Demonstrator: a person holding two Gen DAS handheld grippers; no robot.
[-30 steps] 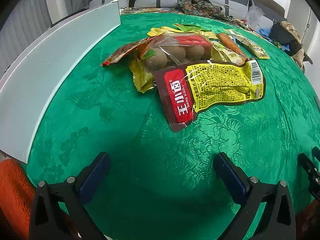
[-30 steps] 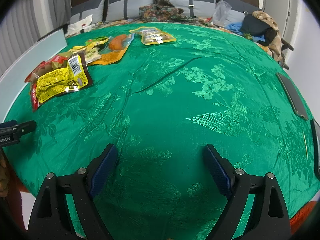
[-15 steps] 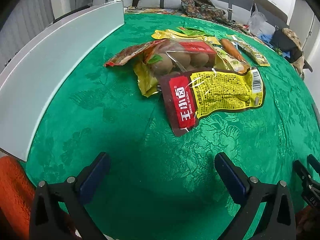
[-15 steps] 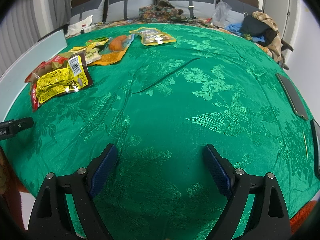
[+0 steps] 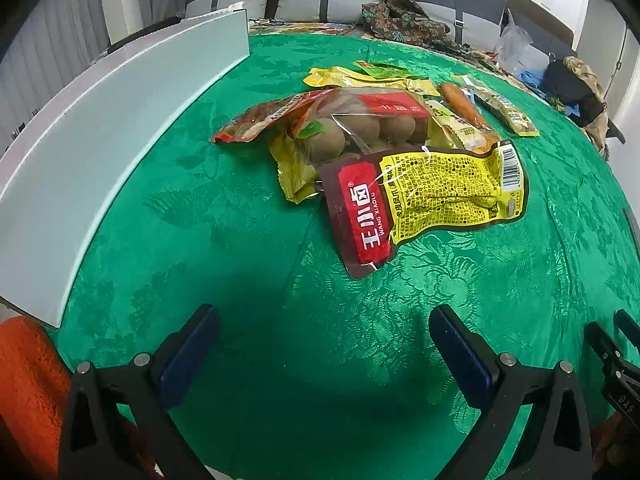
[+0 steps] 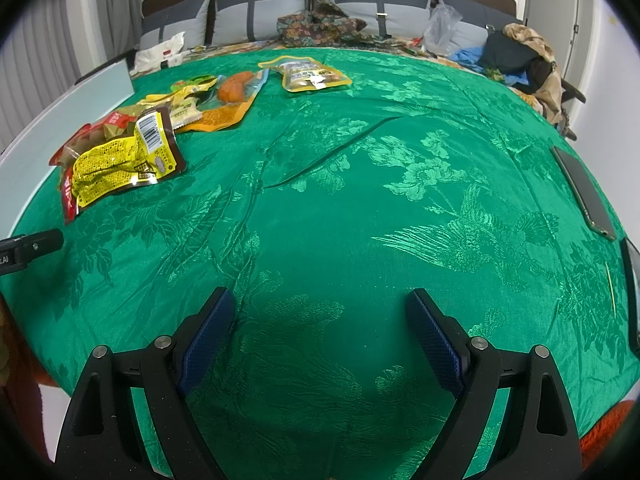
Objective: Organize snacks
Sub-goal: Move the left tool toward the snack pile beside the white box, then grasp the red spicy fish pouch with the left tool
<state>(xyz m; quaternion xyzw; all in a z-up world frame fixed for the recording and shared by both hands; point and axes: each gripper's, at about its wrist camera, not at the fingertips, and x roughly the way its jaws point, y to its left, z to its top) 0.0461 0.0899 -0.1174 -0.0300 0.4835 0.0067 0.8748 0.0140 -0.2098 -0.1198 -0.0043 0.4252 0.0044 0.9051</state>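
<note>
A pile of snack packs lies on the green tablecloth point(image 5: 224, 240). The nearest is a yellow and red Wang Xiaolu pack point(image 5: 424, 200), also in the right wrist view point(image 6: 116, 164). Behind it lie a clear pack of brown eggs point(image 5: 356, 128), a red-orange pack point(image 5: 260, 120), yellow packs point(image 5: 360, 78) and an orange sausage pack point(image 5: 464, 108). A separate yellow pouch point(image 6: 308, 76) lies further back. My left gripper point(image 5: 324, 344) is open and empty, short of the pile. My right gripper point(image 6: 320, 336) is open and empty over bare cloth.
A long white board point(image 5: 100, 152) runs along the table's left edge. A dark phone point(image 6: 584, 192) lies at the right edge. Grey cushions point(image 6: 264, 12), patterned cloth point(image 6: 320, 24) and bags point(image 6: 512, 56) sit behind the table.
My left gripper has backed away a little from the snack pile, which sits higher in its view. The right gripper has not moved.
</note>
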